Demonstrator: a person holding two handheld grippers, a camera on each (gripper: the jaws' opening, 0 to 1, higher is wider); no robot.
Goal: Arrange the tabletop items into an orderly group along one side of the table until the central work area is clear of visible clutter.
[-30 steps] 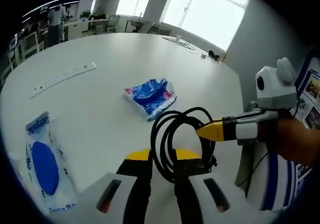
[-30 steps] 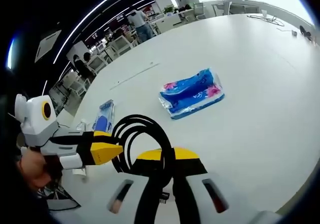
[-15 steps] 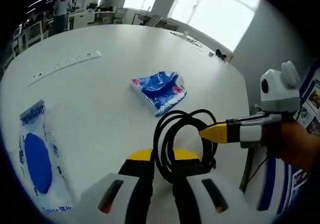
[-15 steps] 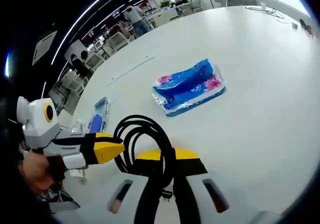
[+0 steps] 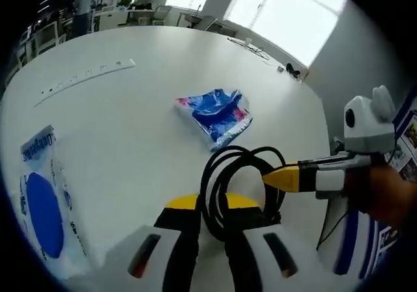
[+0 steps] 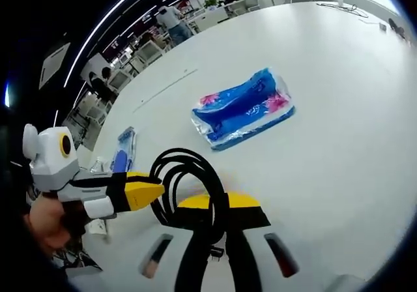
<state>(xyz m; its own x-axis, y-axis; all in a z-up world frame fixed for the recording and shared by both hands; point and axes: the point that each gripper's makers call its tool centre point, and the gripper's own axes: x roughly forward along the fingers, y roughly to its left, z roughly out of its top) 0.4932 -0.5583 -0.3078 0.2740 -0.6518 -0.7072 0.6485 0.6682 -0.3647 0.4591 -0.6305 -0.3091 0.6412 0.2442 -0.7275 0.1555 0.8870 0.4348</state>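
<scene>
A black coiled cable (image 5: 225, 178) is held above the white table (image 5: 137, 135), near its edge. My left gripper (image 5: 210, 204) is shut on the coil's lower part, its yellow-tipped jaws pressed against the strands. My right gripper (image 5: 281, 178) comes in from the right with its tip against the coil's right side. In the right gripper view, my right gripper (image 6: 218, 206) is shut on the same cable (image 6: 189, 184), and the left gripper (image 6: 148, 191) meets the coil from the left. A blue tissue pack (image 5: 215, 113) (image 6: 244, 109) lies further out on the table.
A flat blue-and-white packet (image 5: 40, 207) (image 6: 121, 156) lies near the table edge. A white power strip (image 5: 85, 80) runs along the far side. Thin cables (image 5: 251, 47) lie at the far end. Office desks, chairs and a person (image 6: 171, 19) are beyond the table.
Both views have drifted slightly, so the tissue pack sits a little differently in them. Both grippers keep their hold on the coil. Nothing on the table has moved.
</scene>
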